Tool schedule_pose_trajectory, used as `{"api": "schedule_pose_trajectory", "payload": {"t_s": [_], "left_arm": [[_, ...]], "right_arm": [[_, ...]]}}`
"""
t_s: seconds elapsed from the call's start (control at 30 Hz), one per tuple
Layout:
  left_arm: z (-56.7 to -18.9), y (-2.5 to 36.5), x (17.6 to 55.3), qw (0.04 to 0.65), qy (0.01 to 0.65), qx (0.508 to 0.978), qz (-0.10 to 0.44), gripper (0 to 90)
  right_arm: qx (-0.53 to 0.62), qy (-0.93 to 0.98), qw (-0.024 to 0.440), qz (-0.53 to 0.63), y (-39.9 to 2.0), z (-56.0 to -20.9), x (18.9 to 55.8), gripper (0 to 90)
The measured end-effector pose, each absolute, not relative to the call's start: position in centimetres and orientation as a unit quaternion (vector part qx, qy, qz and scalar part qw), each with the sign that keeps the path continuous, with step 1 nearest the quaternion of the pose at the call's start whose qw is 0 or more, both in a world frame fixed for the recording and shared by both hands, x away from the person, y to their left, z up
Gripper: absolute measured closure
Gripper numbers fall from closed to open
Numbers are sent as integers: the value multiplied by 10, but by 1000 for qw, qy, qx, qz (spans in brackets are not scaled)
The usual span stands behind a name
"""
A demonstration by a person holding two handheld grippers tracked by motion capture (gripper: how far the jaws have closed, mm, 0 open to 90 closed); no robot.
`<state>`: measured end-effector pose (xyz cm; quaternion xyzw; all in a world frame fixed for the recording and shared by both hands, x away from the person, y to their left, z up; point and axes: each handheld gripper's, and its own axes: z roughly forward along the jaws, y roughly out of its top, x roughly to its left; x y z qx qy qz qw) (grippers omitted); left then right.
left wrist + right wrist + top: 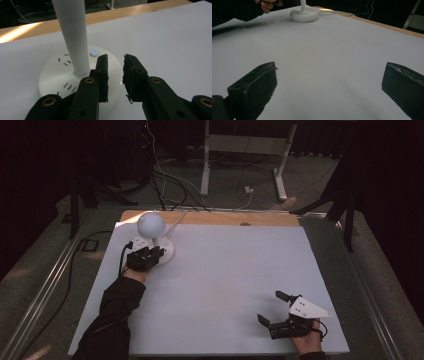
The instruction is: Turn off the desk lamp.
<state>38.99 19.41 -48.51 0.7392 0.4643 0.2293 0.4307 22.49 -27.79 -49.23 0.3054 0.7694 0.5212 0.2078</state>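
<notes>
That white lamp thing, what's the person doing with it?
A person holds a gripper in each hand. The left gripper sits at the round base of the white lamp, right by its small button, which glows blue. Its jaws stand slightly apart with nothing between them. The right gripper rests open on the white table, far from the lamp.

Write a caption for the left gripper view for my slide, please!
The left tool hovers slightly open over a white lamp base beside its glowing blue button.
</notes>
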Motion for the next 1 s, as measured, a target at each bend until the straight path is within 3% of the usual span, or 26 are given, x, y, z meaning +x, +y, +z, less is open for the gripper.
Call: {"api": "schedule_pose_trajectory", "payload": {"t_s": [0.07,0.13,0.27,0.3,0.37,0.4,0.53,1.0], "left_arm": [[-483,193,389,427,468,739,229,591],[-481,192,387,428,469,739,225,572],[-478,191,385,431,470,740,216,424],[-478,191,385,431,471,742,205,312],[-477,190,383,431,470,744,199,270],[-477,190,382,435,467,746,189,147],[-475,191,379,438,467,749,167,25],[-473,188,356,442,447,762,157,5]], "right_arm": [[306,769,208,521,-278,-492,225,0],[306,769,207,522,-278,-492,225,0],[306,769,206,522,-278,-492,225,0],[305,769,206,522,-278,-493,225,0],[306,770,206,522,-278,-493,225,0],[307,769,205,522,-278,-493,225,0],[307,768,205,523,-279,-492,225,0],[306,767,205,525,-279,-491,225,0]]}}
